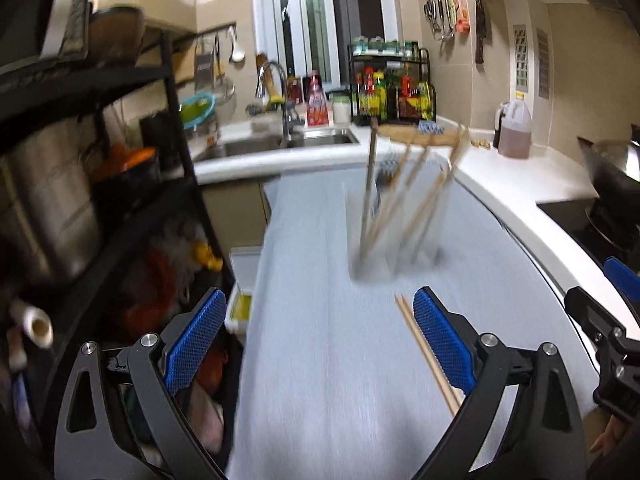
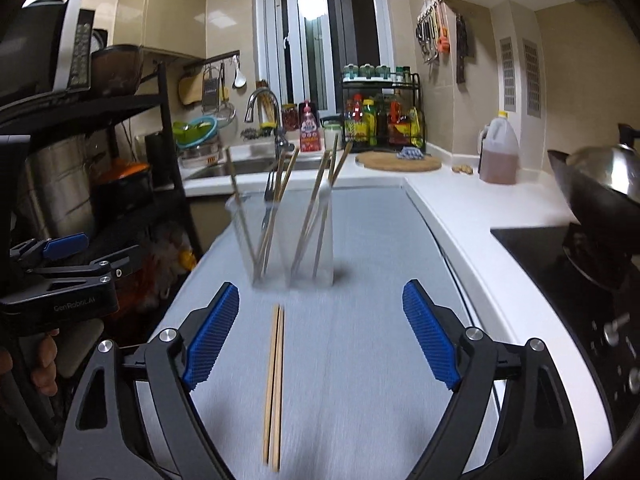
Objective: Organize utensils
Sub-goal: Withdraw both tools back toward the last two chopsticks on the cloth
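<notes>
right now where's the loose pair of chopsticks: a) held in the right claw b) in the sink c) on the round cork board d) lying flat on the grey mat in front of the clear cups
d: the chopsticks lie flat on the grey mat, between the open fingers of the right claw, short of the clear cups.

The left claw point(image 1: 316, 344) and the right claw point(image 2: 320, 336) both have black arms and bright blue pads point(image 2: 212, 340) with a fine ribbed pattern. The table point(image 2: 360, 360) is covered in pale grey-blue with thin streaks. On it lie light wooden chopsticks point(image 2: 274, 392) (a plain tan colour). The clear cups point(image 2: 292, 240) hold more tan chopsticks and a dark grey fork point(image 2: 269, 200).
</notes>
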{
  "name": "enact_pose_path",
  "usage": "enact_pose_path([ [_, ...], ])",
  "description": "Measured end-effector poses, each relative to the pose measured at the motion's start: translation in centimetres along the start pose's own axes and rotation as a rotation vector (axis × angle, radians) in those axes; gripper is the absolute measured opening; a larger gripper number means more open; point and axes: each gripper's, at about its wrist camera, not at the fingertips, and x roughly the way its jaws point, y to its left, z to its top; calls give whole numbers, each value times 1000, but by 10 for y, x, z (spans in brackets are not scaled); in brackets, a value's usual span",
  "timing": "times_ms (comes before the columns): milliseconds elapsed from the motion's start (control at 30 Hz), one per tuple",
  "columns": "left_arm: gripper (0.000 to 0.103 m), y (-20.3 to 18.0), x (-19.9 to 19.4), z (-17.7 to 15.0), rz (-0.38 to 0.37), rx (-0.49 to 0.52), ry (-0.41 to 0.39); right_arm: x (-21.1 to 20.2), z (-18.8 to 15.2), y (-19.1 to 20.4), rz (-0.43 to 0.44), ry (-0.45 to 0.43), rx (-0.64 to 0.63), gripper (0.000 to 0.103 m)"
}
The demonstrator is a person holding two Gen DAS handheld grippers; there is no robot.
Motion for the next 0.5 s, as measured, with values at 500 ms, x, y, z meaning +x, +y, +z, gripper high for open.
enact_pose_path([
  [500, 92, 1, -66, -77, 28, -21, 30, -74, -72, 25, 13, 27, -45, 83],
])
